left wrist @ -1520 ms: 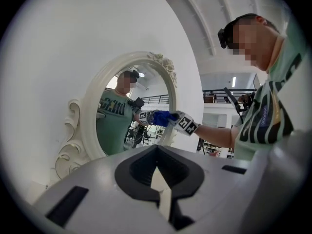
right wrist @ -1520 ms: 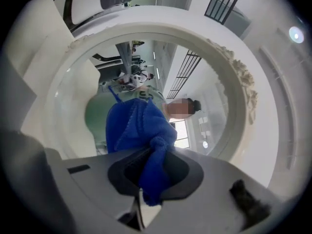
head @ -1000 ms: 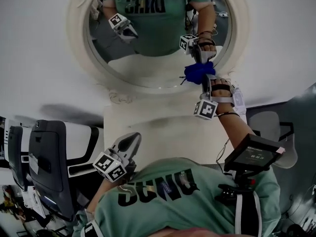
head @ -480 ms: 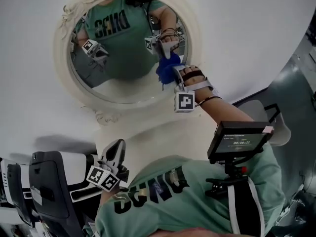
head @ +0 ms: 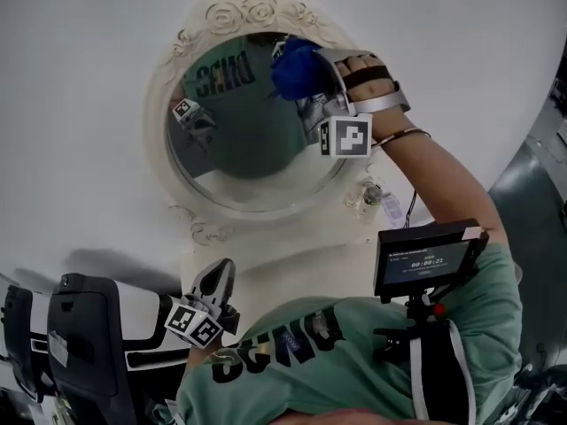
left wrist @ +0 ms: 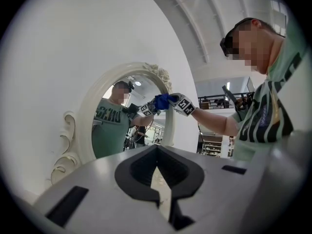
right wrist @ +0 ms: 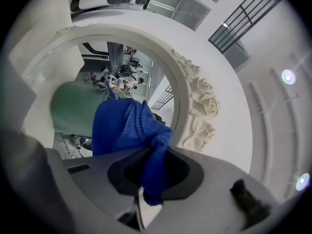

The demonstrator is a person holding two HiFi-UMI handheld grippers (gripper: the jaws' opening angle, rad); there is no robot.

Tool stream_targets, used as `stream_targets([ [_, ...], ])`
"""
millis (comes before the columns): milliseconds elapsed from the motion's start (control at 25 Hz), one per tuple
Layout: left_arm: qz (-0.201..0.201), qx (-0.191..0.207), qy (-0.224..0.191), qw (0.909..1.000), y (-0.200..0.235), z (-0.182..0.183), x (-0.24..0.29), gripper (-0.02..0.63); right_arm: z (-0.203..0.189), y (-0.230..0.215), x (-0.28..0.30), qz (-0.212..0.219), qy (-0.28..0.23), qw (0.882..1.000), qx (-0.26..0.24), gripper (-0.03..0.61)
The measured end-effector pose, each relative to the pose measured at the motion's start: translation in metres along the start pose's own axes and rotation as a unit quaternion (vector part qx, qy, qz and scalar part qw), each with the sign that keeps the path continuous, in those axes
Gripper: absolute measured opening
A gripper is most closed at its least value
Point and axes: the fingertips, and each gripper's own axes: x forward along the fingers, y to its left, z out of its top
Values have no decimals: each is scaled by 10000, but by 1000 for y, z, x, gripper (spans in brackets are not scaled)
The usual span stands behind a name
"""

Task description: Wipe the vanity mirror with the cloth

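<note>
The right hand-held gripper (head: 308,80) is clamped on a bunched blue cloth (head: 294,67). In the right gripper view a fold of the fabric is pinched between its jaws and the rest bulges out in front of them. The cloth is held up against the upper right part of the glass of the vanity mirror (head: 237,144), close under the carved roses (head: 237,9) at the top of the cream oval frame. The person's right hand (head: 365,76) wears a strapped brace and the forearm reaches up from the lower right.

The left hand-held gripper (head: 218,278) is held low, near the person's chest and well apart from the mirror. Its jaws are closed together with nothing between them, pointing towards the mirror's base.

The mirror stands against a white wall (head: 80,78). Its glass reflects the person's green shirt and both grippers. A small screen (head: 425,259) is mounted at the person's chest, and a black-and-white chair (head: 89,326) sits at lower left.
</note>
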Motion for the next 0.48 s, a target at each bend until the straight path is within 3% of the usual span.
stream_targets([
  [200, 135, 21, -126, 9998, 10, 3, -13, 9, 6, -5, 3, -122, 72, 9993, -360, 57],
  [480, 16, -28, -75, 10000, 11, 3, -4, 9, 5, -5, 8, -40, 205, 9988, -444, 55],
])
